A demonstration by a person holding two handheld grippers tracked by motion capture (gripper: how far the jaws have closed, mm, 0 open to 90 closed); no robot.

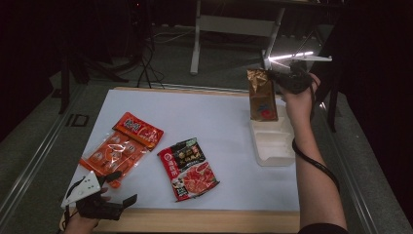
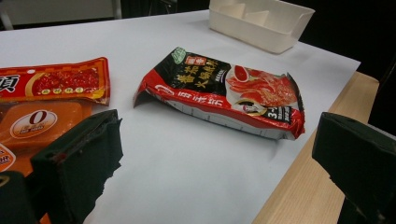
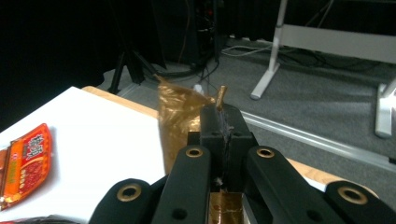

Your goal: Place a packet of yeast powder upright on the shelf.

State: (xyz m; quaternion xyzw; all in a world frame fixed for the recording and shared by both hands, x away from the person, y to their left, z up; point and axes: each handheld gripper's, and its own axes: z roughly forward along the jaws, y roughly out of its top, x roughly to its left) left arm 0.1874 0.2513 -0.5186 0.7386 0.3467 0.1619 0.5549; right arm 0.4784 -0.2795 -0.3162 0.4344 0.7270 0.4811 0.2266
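My right gripper (image 1: 278, 75) is shut on the top edge of a gold-brown packet (image 1: 261, 95), which hangs upright above the far end of a white divided tray (image 1: 272, 142). From the right gripper view, the jaws stand pressed together on the gold packet (image 3: 180, 116), with the right gripper (image 3: 220, 119) pinching its top seam. At the near left corner my left gripper (image 1: 122, 187) rests open with nothing between its jaws. A red-and-black packet (image 1: 189, 168) lies flat mid-table, also the red-and-black packet (image 2: 224, 91) ahead of the left gripper (image 2: 219, 158). An orange packet (image 1: 122, 146) lies to its left.
A white sheet (image 1: 214, 117) covers the wooden table (image 1: 204, 220). The orange packet (image 2: 42, 102) lies just beyond the left jaw. The white tray (image 2: 261, 23) stands at the table's right side. A white desk frame (image 1: 234, 24) and cables stand on the floor beyond.
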